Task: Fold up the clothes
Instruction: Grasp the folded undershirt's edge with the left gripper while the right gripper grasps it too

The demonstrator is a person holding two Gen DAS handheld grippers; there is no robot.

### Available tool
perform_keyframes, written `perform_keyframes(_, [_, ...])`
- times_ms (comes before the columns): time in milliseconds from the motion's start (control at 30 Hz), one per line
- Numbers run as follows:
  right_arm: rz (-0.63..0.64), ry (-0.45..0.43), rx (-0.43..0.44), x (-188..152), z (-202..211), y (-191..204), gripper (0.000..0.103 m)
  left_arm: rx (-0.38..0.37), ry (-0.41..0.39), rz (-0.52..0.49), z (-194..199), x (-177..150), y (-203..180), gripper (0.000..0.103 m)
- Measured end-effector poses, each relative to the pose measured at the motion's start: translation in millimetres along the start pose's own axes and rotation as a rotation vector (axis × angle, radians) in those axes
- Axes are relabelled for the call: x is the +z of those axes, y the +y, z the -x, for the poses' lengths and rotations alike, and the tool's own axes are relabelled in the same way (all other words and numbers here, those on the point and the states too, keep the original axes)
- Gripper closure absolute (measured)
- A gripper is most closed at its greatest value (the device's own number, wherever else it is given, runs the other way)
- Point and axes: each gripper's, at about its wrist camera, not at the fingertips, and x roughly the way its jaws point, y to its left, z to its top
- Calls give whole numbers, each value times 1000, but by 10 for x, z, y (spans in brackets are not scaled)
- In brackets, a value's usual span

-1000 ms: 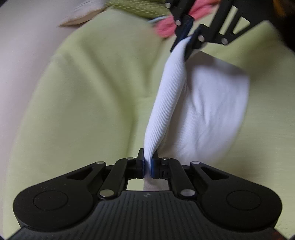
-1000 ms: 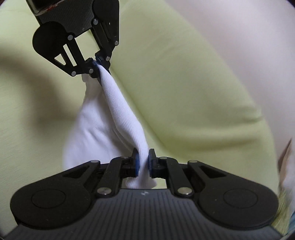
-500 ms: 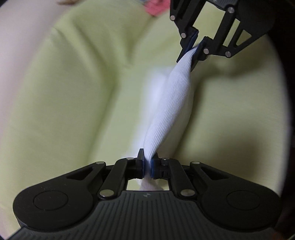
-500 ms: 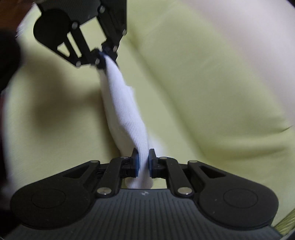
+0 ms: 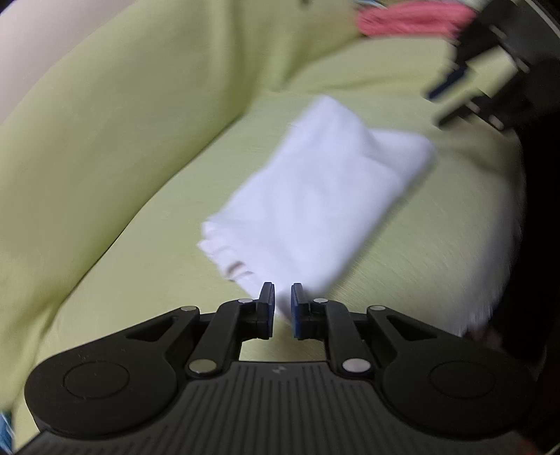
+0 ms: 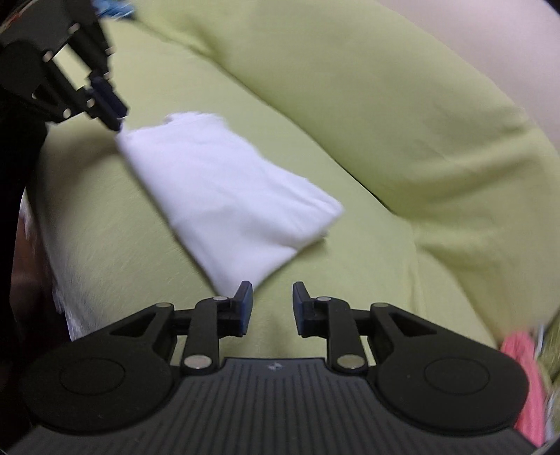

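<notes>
Two sets of jaws, both opening – this reads as the let-go step after laying the white garment (image 5: 322,196) down folded.

Left wrist view: left gripper (image 5: 282,304) has its jaws slightly apart w/ a narrow gap; a corner of the white cloth sits right at, maybe just between, the pad tips, but the pads don't look to be pressing it. Rest of the garment lies flat just ahead of the jaws on the green cushion (image 5: 122,147), running up & to the right. Right gripper (image 5: 465,94) is blurred at far upper right, past the cloth's far end, apart from it. Pink fabric (image 5: 413,19) well beyond, at the top edge.

Right wrist view: right gripper (image 6: 269,304) jaws spread wider, nothing between them but green cushion (image 6: 385,140); the garment's (image 6: 224,189) near corner lies just ahead-left of the left pad. Left gripper (image 6: 108,105) at the cloth's far corner, upper left; touching or just clear – can't tell, too blurred.

Judgement: fold looks laid, release nearly done. Next move likely needs both grippers backed off w/o dragging a corner, esp. the left, then either a regrip on one short end for another fold or a reach for the next item.
</notes>
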Motion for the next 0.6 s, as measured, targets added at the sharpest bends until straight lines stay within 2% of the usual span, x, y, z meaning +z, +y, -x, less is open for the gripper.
perform_keyframes(67, [-78,1,-13,20,15,-123,80,25,-13,75,51,-14,154,86])
perform_keyframes(100, [-117,1,-12,45,25,-164,80,26,-19,114,37,17,213,80])
perform_keyframes(133, [-151,-2,-9,63,-14,-218,78,17,-25,156,6,60,273,66])
perform_keyframes(167, [-184,-6,-6,81,-57,-273,75,8,-30,198,-26,104,334,62])
perform_keyframes(200, [-217,-9,-4,99,-100,-328,72,-6,-29,236,-75,134,385,62])
perform_keyframes(300, [-306,-15,20,162,-145,-493,71,-34,-18,340,-272,242,556,62])
perform_keyframes(467, [-422,-28,62,235,-263,-722,71,-99,0,527,-547,182,925,62])
perform_keyframes(600, [-485,-30,84,278,-398,-843,67,-118,31,620,-919,148,1130,62])
